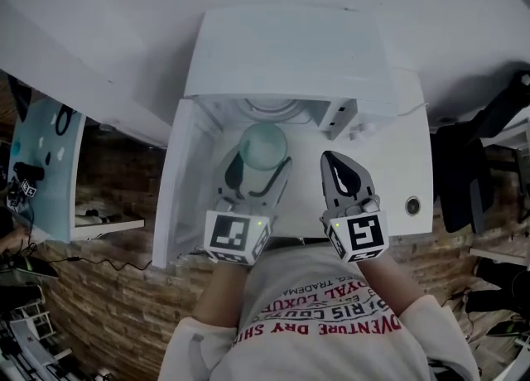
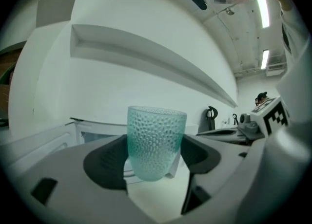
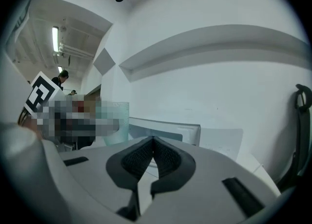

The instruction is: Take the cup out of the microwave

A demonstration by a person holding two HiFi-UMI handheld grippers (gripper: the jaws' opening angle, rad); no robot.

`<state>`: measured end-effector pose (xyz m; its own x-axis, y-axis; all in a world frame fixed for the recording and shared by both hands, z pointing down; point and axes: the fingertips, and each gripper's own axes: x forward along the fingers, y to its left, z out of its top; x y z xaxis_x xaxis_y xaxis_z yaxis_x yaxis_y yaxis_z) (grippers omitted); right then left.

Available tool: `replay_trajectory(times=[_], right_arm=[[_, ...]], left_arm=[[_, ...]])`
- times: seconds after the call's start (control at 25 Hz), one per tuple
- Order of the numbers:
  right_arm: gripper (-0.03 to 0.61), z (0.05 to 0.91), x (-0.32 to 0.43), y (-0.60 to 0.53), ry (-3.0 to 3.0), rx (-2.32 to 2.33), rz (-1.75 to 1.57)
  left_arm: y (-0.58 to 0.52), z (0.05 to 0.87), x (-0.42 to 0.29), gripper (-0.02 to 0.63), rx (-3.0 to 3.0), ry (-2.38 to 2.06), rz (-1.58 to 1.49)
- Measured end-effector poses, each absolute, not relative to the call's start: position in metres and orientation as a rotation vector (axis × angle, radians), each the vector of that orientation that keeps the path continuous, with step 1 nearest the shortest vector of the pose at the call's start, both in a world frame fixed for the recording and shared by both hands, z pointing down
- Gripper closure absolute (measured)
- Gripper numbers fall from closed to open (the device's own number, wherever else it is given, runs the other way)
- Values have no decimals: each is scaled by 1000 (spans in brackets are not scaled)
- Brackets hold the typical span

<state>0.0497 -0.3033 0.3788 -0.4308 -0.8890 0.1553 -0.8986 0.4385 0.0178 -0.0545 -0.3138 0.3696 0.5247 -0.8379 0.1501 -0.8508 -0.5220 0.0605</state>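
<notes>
Two fingers [image 2: 105,162] of the left gripper [image 2: 156,157] are clamped on the cup's [image 2: 156,140] lower half, w/ the cup upright, long axis vertical, centred betw. them, so the pull looks straight back toward the tabletop's [image 1: 410,168] front edge. It's pale teal, see-through, dimpled plastic or glass w/ a rounded base, at the mouth of the white microwave [image 1: 281,48], door [image 1: 175,189] open at left, prob. not fully clear yet. The right gripper [image 3: 153,142], fingers pressed together on nothing, sits just right of it.
</notes>
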Motion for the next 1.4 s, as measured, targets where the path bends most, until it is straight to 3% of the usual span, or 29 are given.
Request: replay_trajectory(times=[0.48,1.4], right_arm=[[568,328,49,-302,-2572,1647,-77],[568,326,56,-312,-2538,1688,-82]], left_arm=[[-306,327,-55,272,2715,-1496,148],[-318,327,-43,272,2717,-1454,122]])
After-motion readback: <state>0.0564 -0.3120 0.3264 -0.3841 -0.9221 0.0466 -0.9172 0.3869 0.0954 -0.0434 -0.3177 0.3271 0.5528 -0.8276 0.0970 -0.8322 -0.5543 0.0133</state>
